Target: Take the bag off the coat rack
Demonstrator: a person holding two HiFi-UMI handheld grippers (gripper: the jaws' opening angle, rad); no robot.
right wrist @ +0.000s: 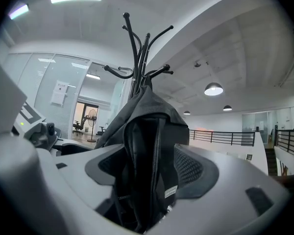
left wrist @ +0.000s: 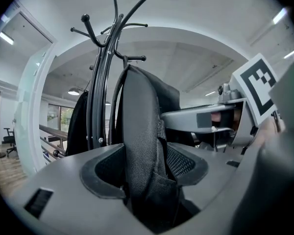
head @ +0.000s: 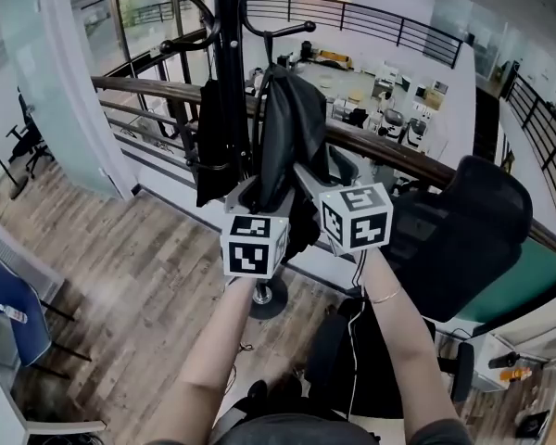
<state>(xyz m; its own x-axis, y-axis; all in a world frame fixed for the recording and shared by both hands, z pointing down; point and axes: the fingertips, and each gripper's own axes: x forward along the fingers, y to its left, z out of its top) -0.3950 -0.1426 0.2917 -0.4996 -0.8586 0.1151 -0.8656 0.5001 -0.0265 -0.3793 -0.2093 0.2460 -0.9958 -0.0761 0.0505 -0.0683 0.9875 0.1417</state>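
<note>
Looking down from my head camera, I see both forearms reaching out to the black coat rack [head: 227, 26], which stands beside a wooden handrail [head: 139, 85]. My left gripper [head: 248, 191] and right gripper [head: 308, 176] sit close together, their marker cubes nearly side by side, and both point into the black bag [head: 292, 128]. The bag hangs from one of the rack's hooks, draped down between the two grippers. A second dark garment [head: 213, 146] hangs on the rack just to the left of the bag, and a black office chair [head: 463, 230] stands to the right, behind my right arm.

The left gripper view has the bag [left wrist: 142, 121] rising straight up out of the jaws. A fold of its woven fabric fills the gap and both pads press against it, so the left gripper [left wrist: 144, 169] has a grip on the bag. Up above, the fabric is hooked over a short prong of the rack [left wrist: 105, 82]. The right gripper [left wrist: 206, 119] reaches in from the right, level with the bag.

The right gripper view shows its jaws spread wide — the bag [right wrist: 147, 131] stands between them, with a small white label low on its side, but the pads do not pinch it. The right gripper [right wrist: 152, 173] is around the bag rather than clamped on it. The rack's curved arms [right wrist: 139, 48] fan out above the bag's peak, which hangs on a hook there.
</note>
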